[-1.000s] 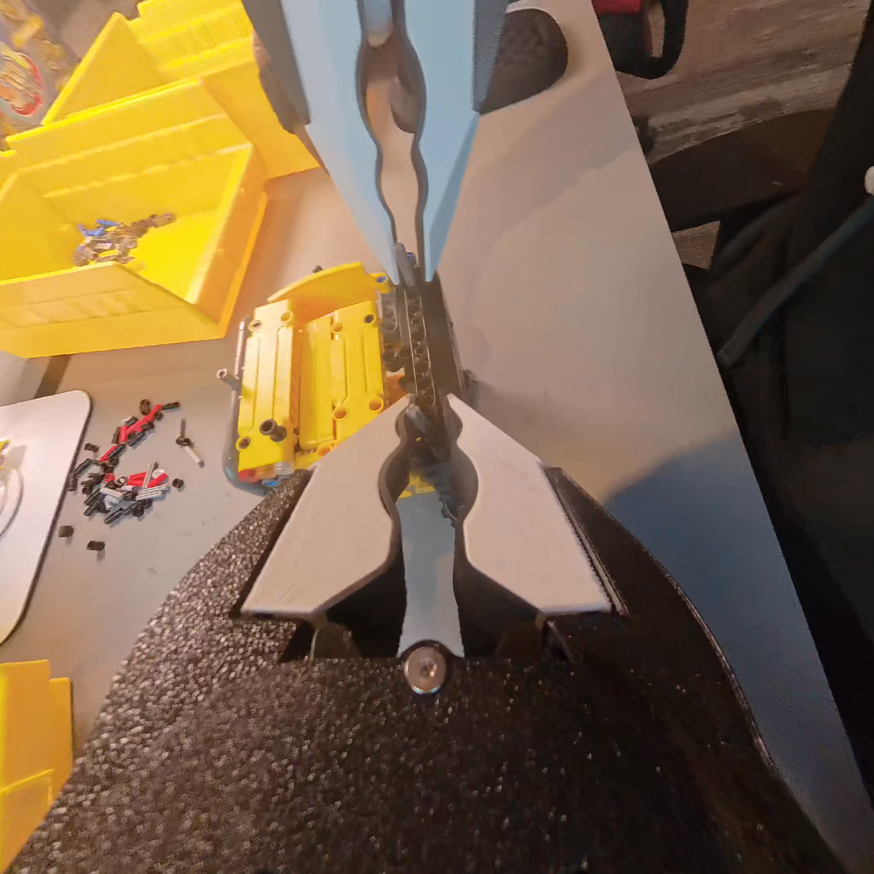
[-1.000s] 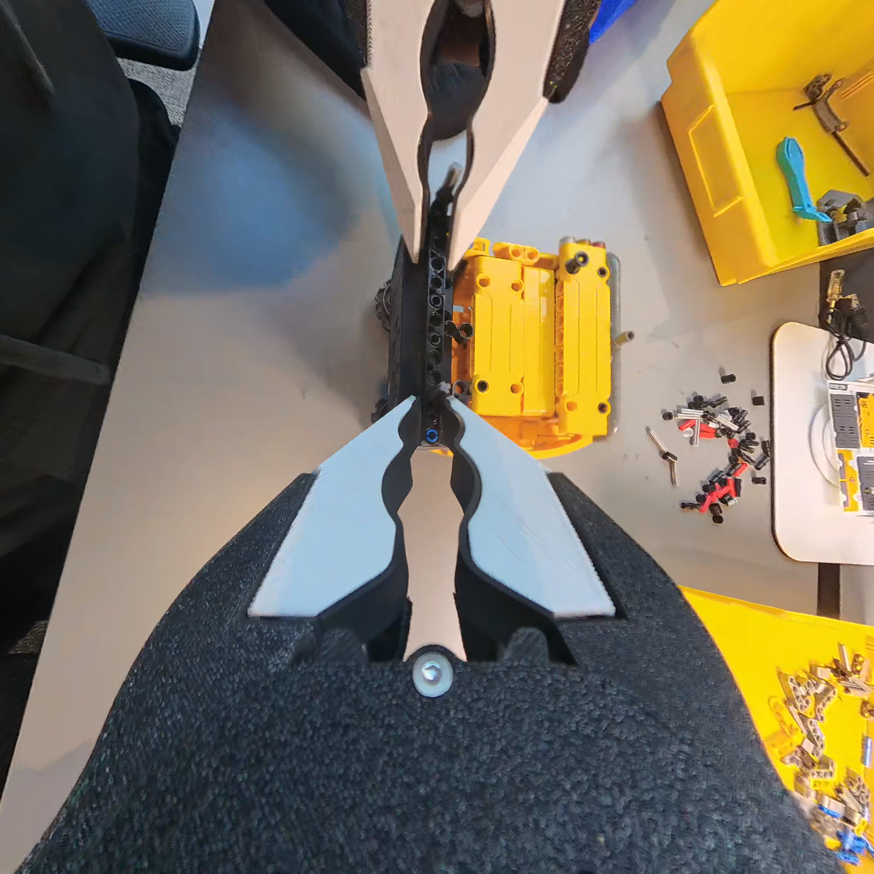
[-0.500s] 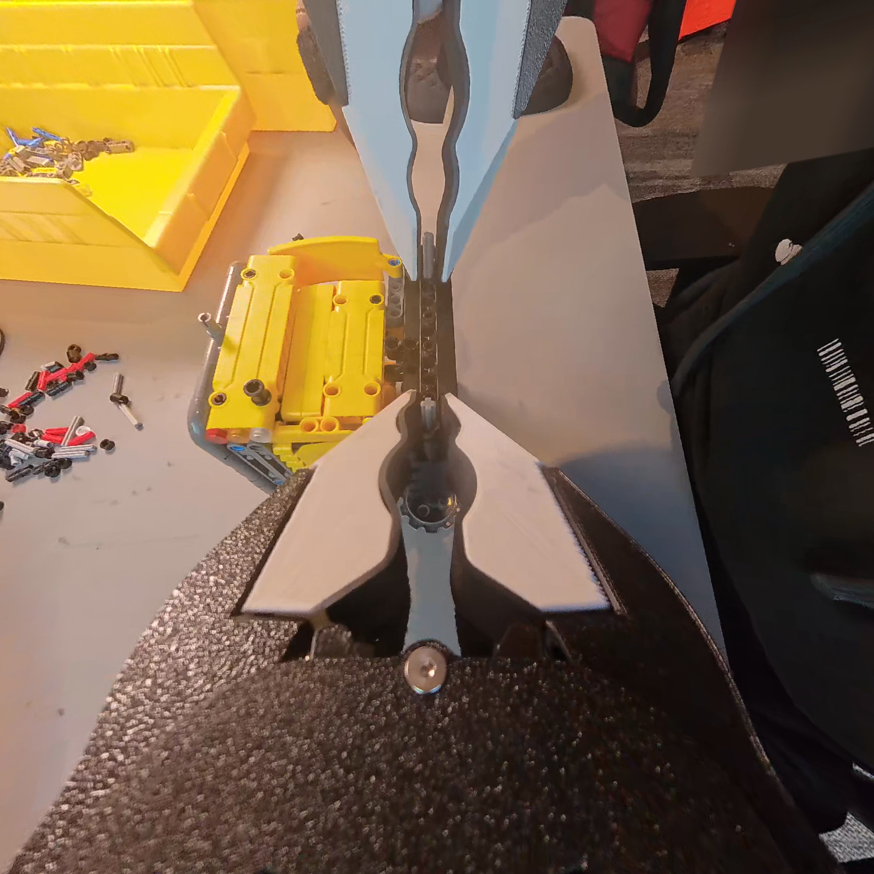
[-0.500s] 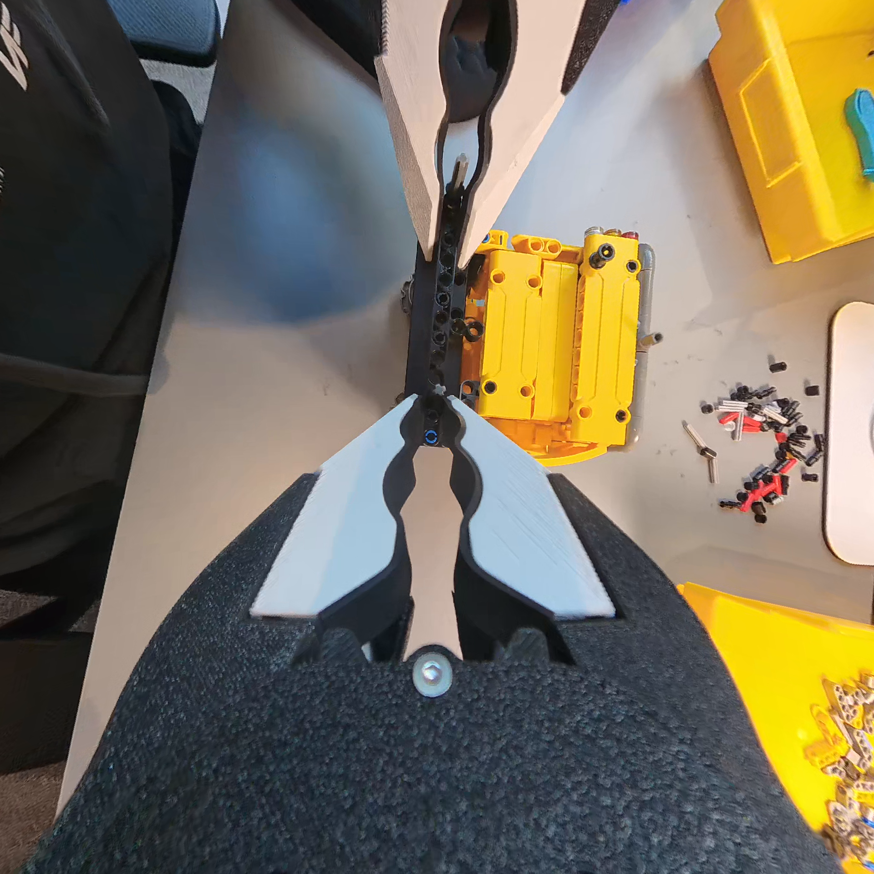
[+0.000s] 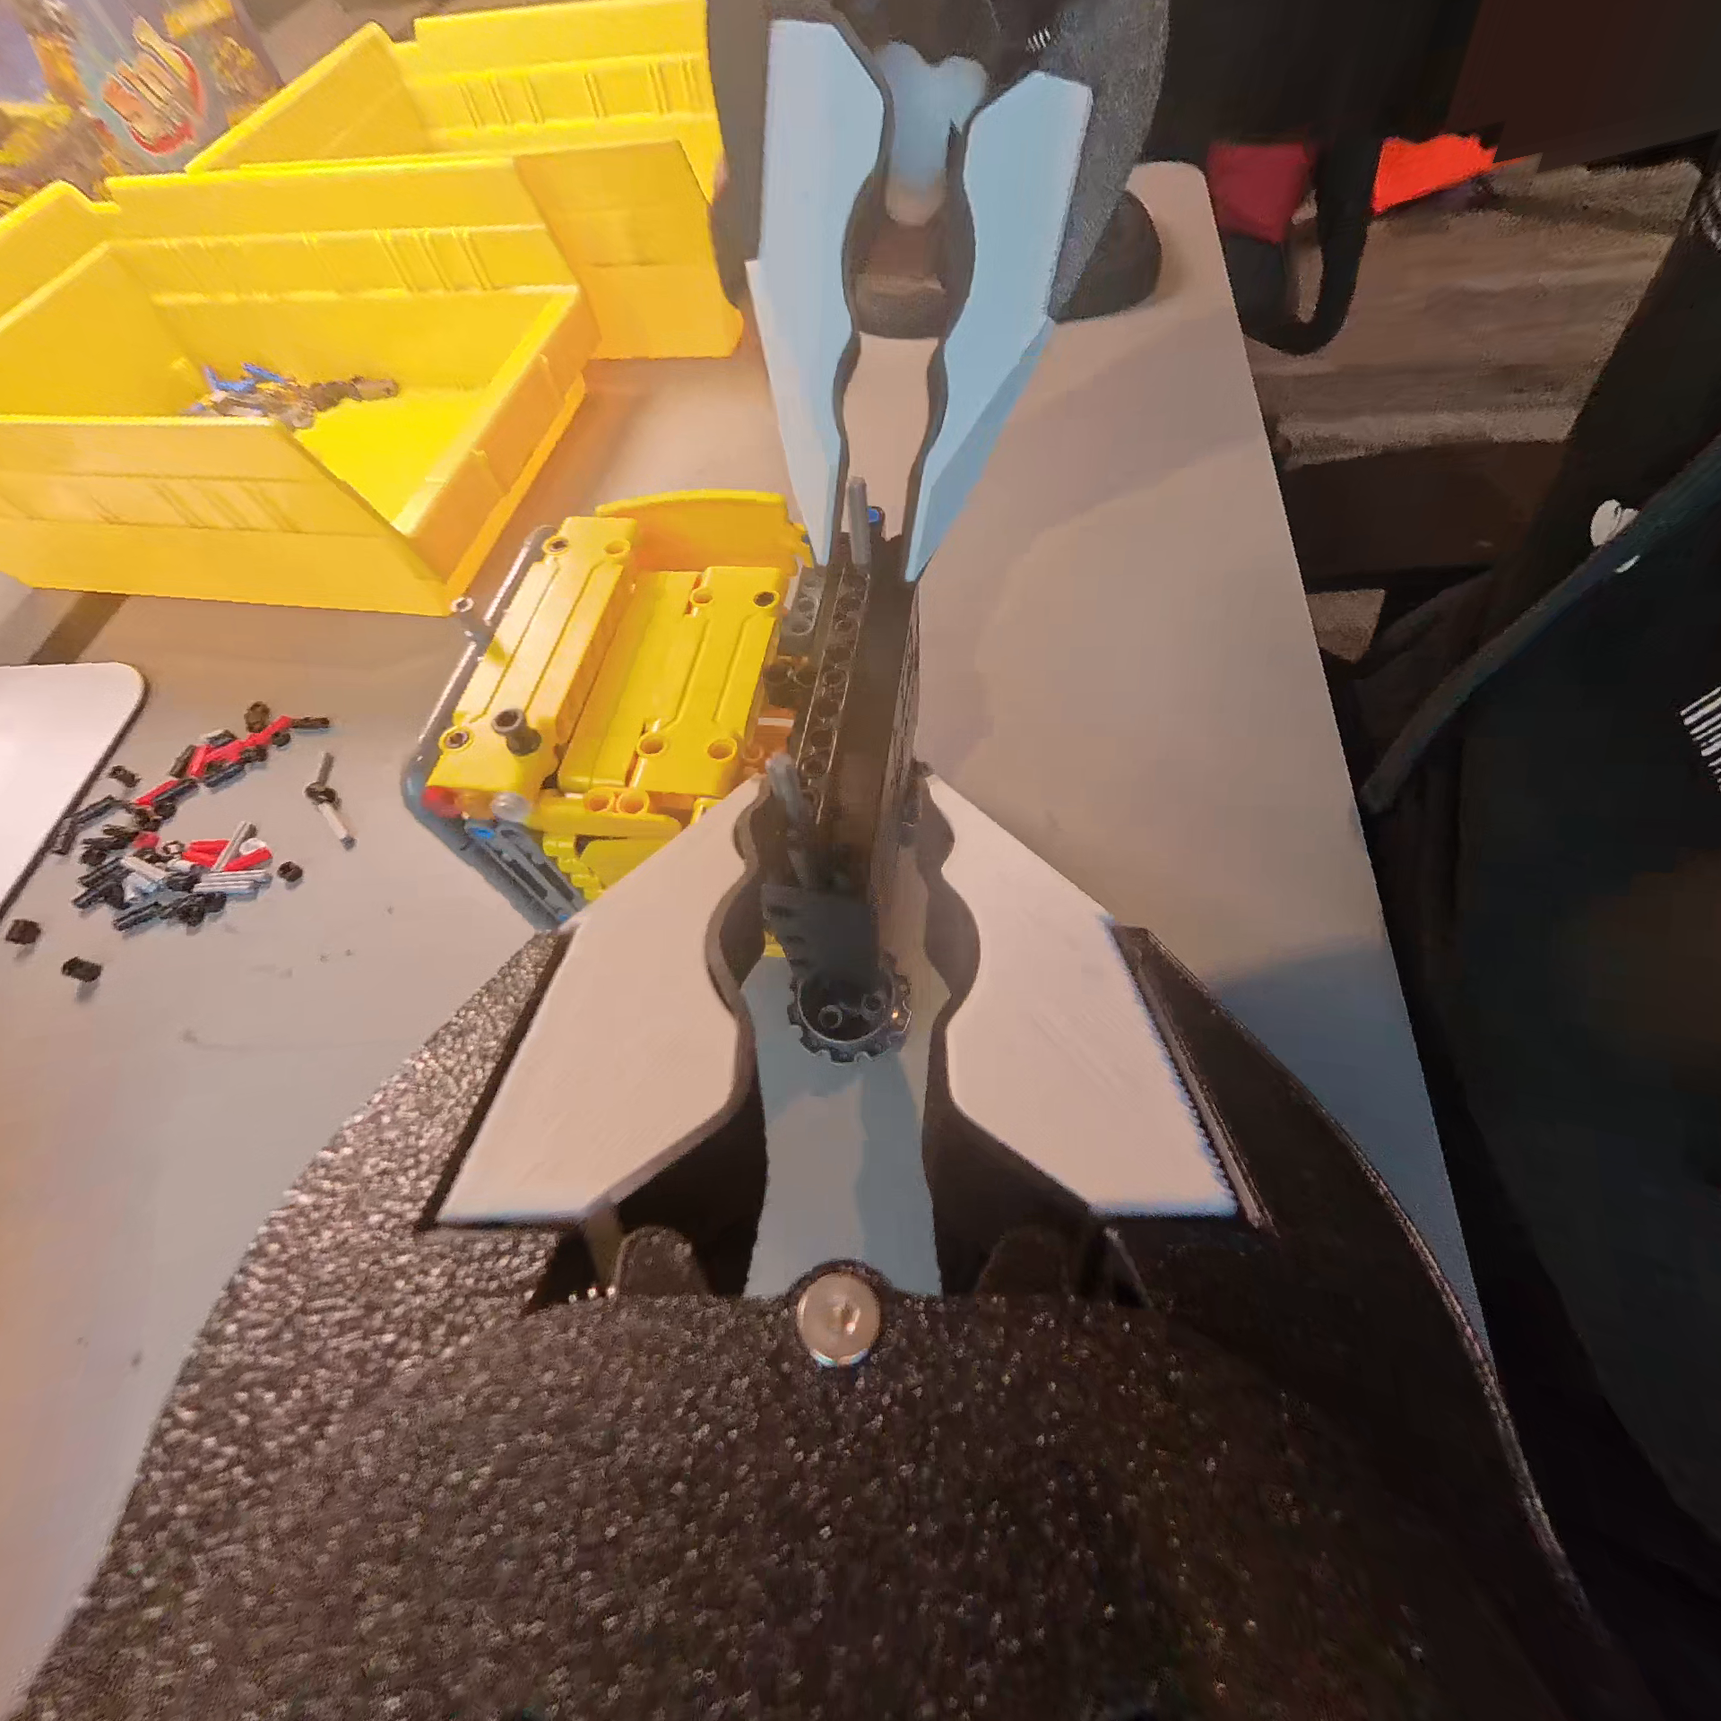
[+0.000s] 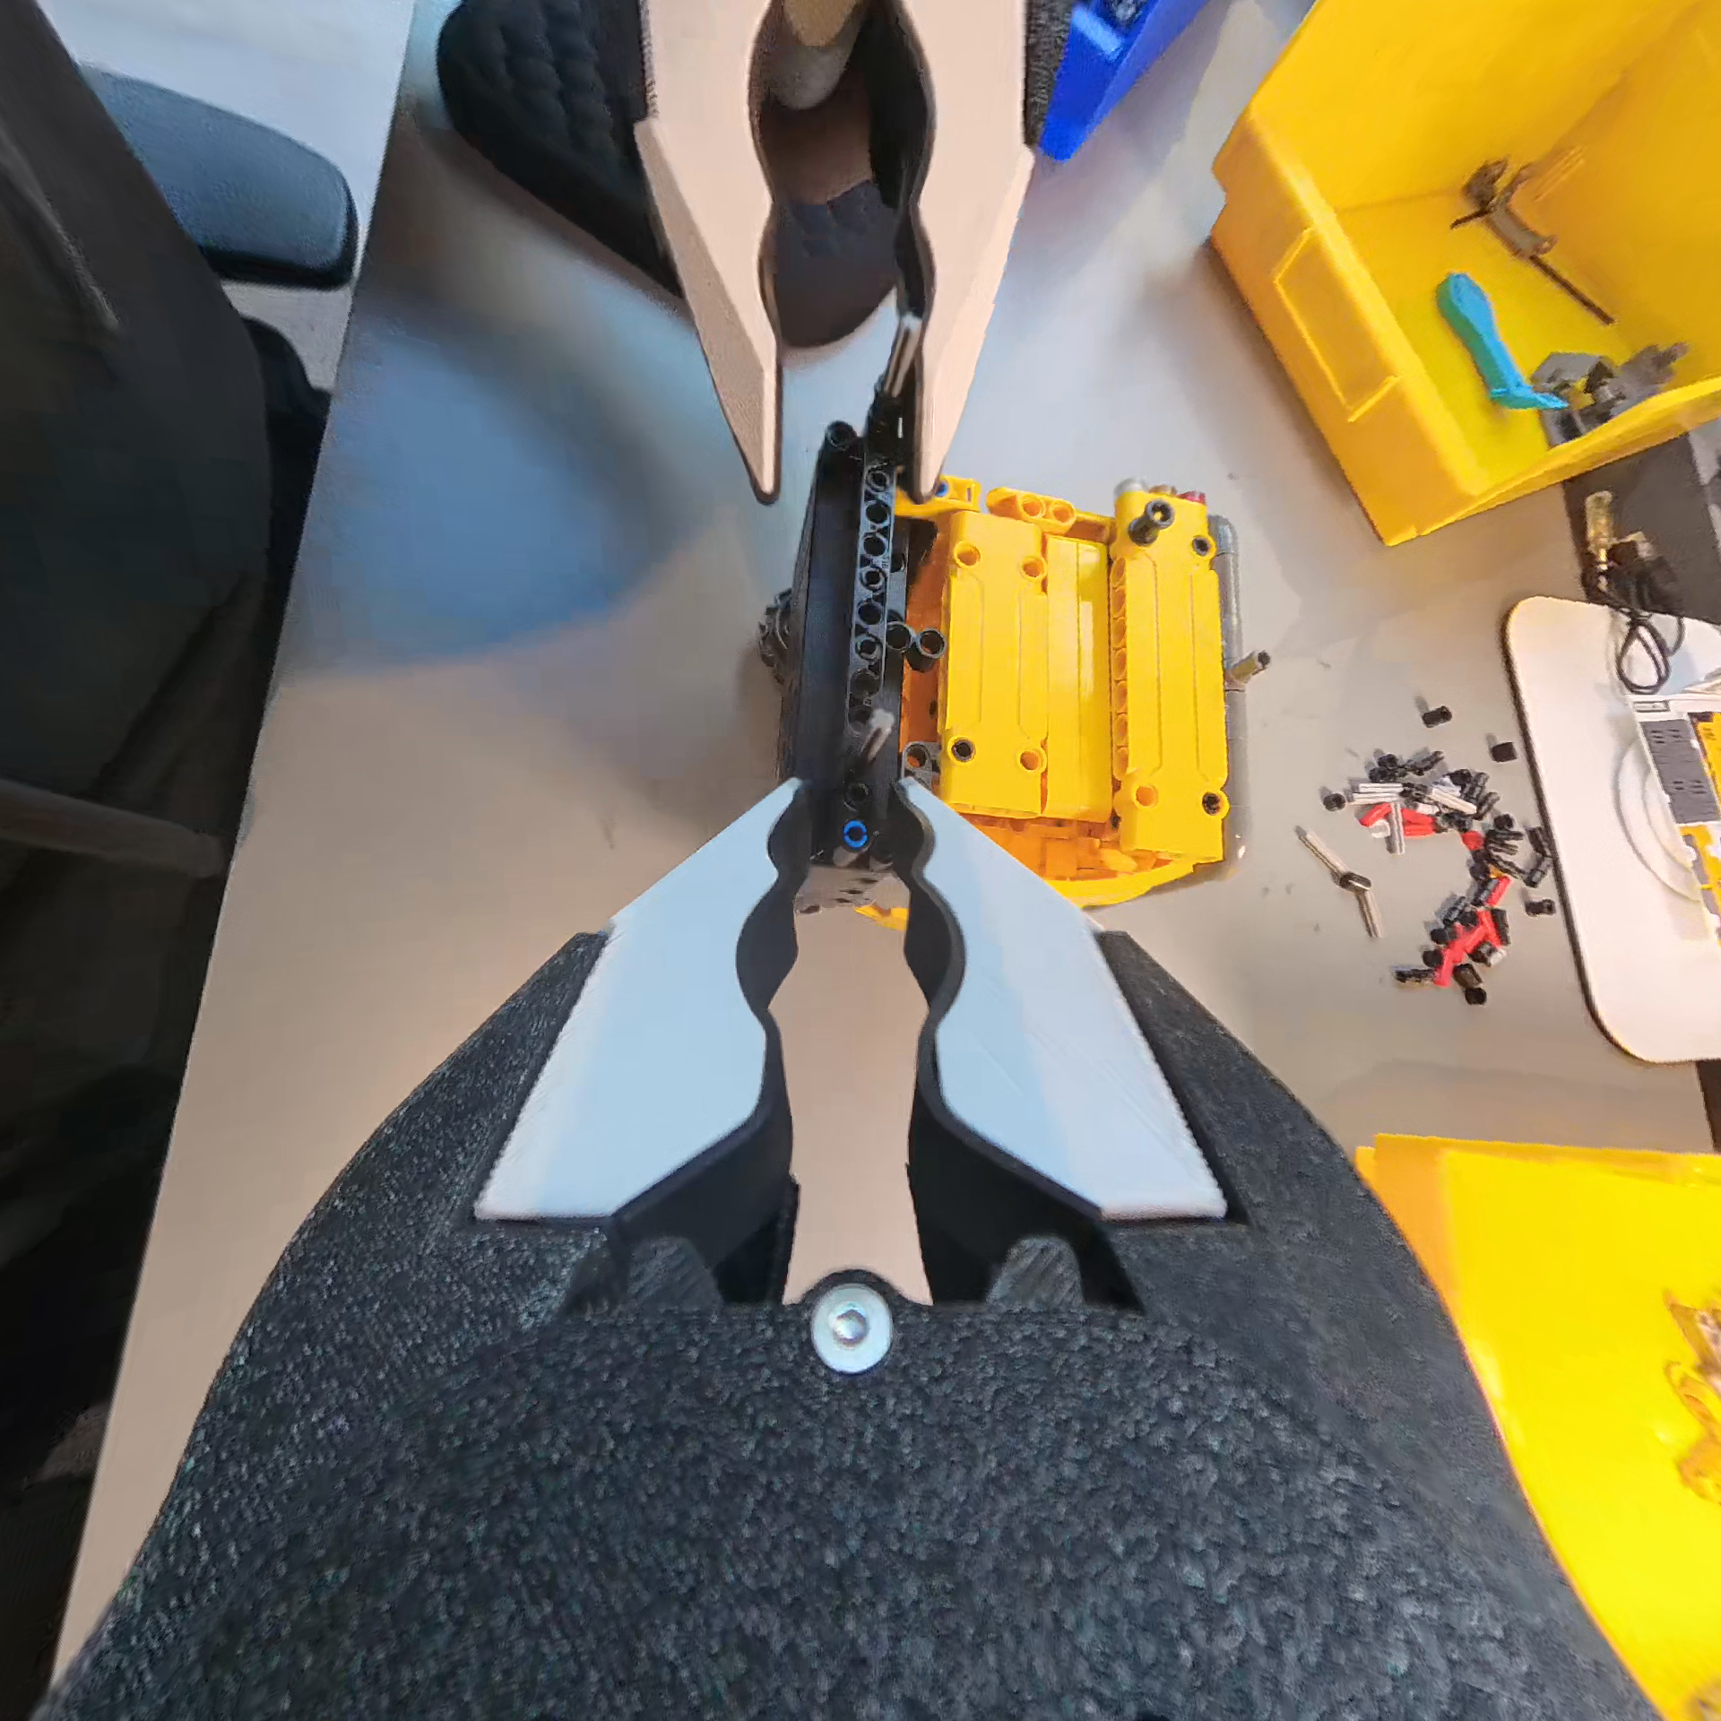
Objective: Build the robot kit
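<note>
Both grippers (left (image 5: 843, 792), right (image 6: 847, 792)) parted, flanking black-and-yellow brick model (image 6: 1071, 670)

Your left gripper (image 5: 843, 801) points forward and down over the table, its two grey fingers (image 5: 633, 1006) parted, their tips a narrow gap apart. Your right gripper (image 6: 849, 801) faces it head-on from the opposite side, tips nearly meeting tips. Its fingers (image 6: 652, 1043) are likewise spread a little, with the jaws not fully closed.
</note>
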The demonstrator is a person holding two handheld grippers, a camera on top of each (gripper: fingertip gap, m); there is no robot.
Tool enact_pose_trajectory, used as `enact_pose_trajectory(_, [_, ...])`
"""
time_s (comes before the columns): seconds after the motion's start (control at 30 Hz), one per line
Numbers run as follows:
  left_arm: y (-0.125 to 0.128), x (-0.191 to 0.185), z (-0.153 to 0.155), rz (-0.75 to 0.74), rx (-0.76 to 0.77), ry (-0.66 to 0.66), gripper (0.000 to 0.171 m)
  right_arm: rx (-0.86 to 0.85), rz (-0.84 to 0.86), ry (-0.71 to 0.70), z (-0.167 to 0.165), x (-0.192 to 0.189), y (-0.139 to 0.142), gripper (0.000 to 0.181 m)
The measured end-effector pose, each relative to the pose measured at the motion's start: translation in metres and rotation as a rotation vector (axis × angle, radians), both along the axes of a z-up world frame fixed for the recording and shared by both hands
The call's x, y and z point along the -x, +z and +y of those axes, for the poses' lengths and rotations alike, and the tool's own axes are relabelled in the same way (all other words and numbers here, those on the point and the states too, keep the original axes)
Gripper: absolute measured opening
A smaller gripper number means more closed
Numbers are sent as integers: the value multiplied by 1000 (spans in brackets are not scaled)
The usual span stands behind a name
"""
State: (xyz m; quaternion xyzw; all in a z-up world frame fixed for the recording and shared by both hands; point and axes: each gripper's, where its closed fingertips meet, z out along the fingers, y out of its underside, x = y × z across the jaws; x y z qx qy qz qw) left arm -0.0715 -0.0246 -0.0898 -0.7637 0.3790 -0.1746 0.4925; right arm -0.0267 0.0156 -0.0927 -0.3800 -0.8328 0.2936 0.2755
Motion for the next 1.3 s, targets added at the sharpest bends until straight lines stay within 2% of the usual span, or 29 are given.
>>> enact_pose_trajectory(0.13, [6,13,-6,-96,-78,93,25,61,105,-69,3,0,8,20])
enact_pose_trajectory(0.4, [8,18,-4,-297,-84,183,18,148,204,-165,8,-2,6,19])
enact_pose_trajectory(0.53, [-4,25,5,-253,-60,246,26,146,252,-212,11,-3,2,20])
enact_pose_trajectory(0.77, [-21,13,2,-214,20,201,26,198,313,-250,11,-9,0,20])
enact_pose_trajectory(0.87, [-21,11,2,-179,20,201,24,186,309,-249,13,-8,1,20])
enact_pose_trajectory(0.97, [-7,13,3,-191,-23,208,24,183,306,-245,15,-7,1,19])
enact_pose_trajectory(1.13, [30,15,3,-337,-106,182,17,199,300,-238,15,-7,1,19])
enact_pose_trajectory(1.3, [26,9,6,-305,-104,146,2,190,302,-249,16,-8,0,19])
